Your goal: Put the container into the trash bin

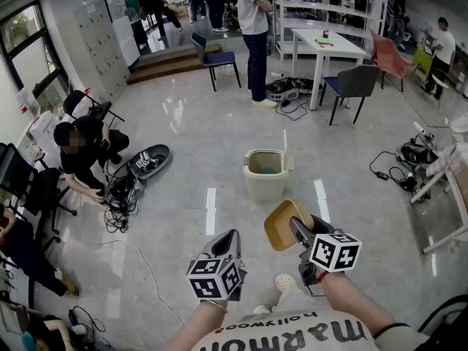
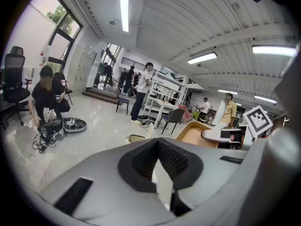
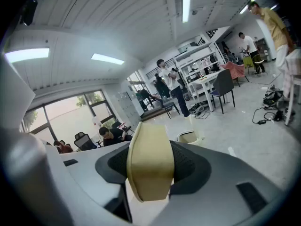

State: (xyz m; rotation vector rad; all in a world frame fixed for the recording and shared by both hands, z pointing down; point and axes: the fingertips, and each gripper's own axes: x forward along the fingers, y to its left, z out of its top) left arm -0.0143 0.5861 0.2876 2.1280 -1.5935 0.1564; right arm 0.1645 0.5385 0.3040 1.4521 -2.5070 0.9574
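A tan, shallow container [image 1: 284, 224] is held up over the floor on its edge, with my right gripper [image 1: 295, 227] shut on its rim. In the right gripper view the container [image 3: 149, 161] fills the space between the dark pads [image 3: 188, 164]. The beige trash bin [image 1: 265, 172] stands open on the floor just beyond it, with something green inside. My left gripper [image 1: 230, 238] hovers to the left of the container, shut and holding nothing. Its own view shows the container [image 2: 197, 132] off to the right and the bin [image 2: 136, 137] ahead.
A person [image 1: 86, 148] crouches at the left among cables and a round device [image 1: 150, 159]. Another person [image 1: 254, 35] stands beyond the bin near a white table [image 1: 325, 46] and a grey chair [image 1: 355, 82]. Cables [image 1: 402, 167] and a white frame [image 1: 446, 196] lie at the right.
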